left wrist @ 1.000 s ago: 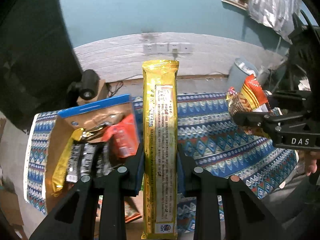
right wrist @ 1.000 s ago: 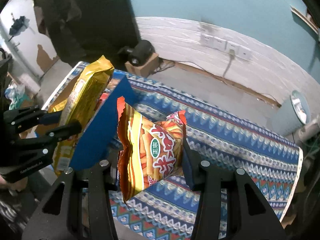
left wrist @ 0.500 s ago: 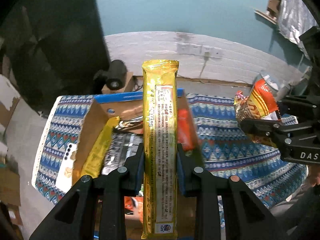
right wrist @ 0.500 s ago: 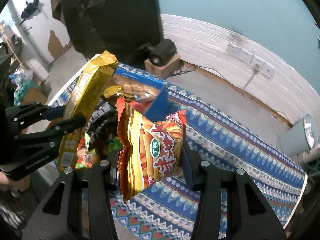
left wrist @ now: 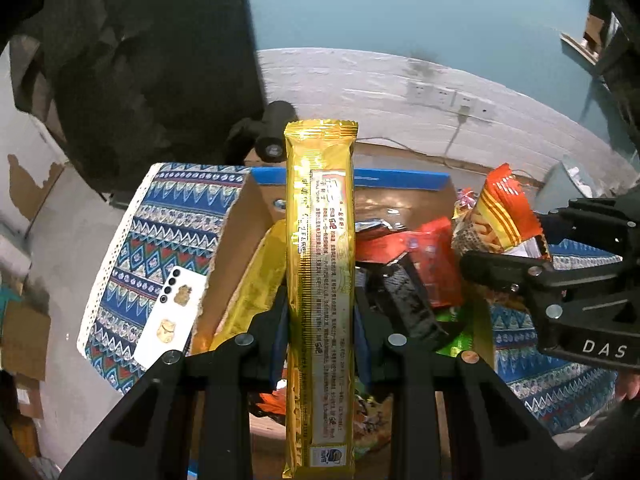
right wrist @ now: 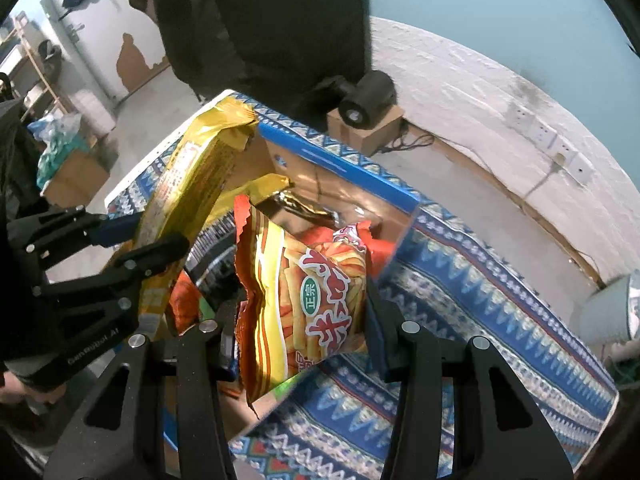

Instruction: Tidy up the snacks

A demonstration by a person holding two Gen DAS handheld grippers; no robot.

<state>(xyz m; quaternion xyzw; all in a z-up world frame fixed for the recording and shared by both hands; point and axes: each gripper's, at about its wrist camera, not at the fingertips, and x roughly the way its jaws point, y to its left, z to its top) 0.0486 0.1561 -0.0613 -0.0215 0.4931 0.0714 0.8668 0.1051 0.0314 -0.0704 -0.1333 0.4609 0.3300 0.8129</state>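
Note:
My left gripper [left wrist: 320,320] is shut on a long gold snack pack [left wrist: 320,264] and holds it upright over the open cardboard box [left wrist: 400,181]. The pack also shows in the right wrist view [right wrist: 192,184]. My right gripper [right wrist: 300,312] is shut on an orange and yellow chips bag [right wrist: 304,296], held over the box's right side; the bag also shows in the left wrist view [left wrist: 504,216]. The box [right wrist: 340,164] holds several snack packs, red, black and gold.
A white phone [left wrist: 172,316] lies on the patterned blue cloth [left wrist: 160,232] left of the box. The cloth [right wrist: 480,304] stretches to the right of the box. A black camera [right wrist: 368,100] sits on a small carton behind the table.
Both grippers have moved left toward the box with their snacks. The box now lies under both of them, and the phone has come into the left view.

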